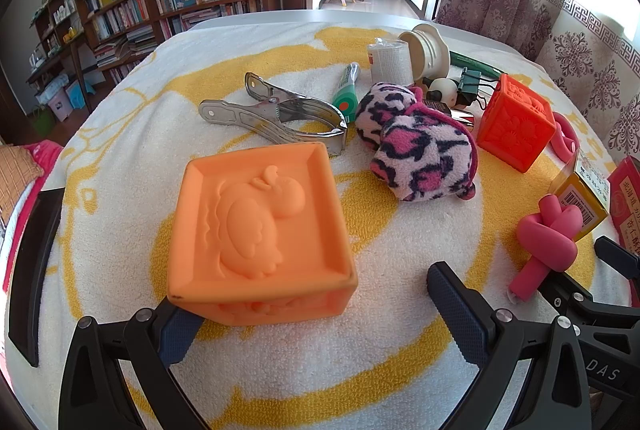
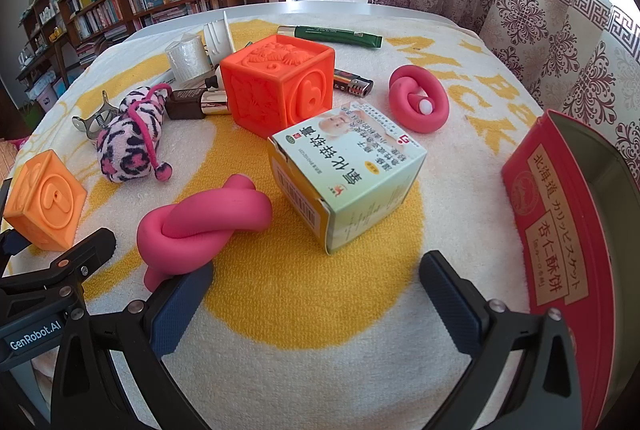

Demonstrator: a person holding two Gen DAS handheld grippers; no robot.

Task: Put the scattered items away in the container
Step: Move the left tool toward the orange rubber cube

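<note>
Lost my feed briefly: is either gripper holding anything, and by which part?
Nothing is held. The left gripper is open beside the orange block; the right gripper is open over the towel.

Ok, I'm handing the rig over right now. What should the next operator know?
Left gripper: open, empty, its left finger touching the light orange block.
Right gripper: open, empty, its left finger against the pink knot, with the medicine box ahead.
Red tin: at the right edge; the part of its inside that shows holds nothing.
Still on the towel: both blocks, knot, pink ring, plush toy, metal clip, tubes, lighter.
Nothing visibly packed yet; all of it remains.
</note>
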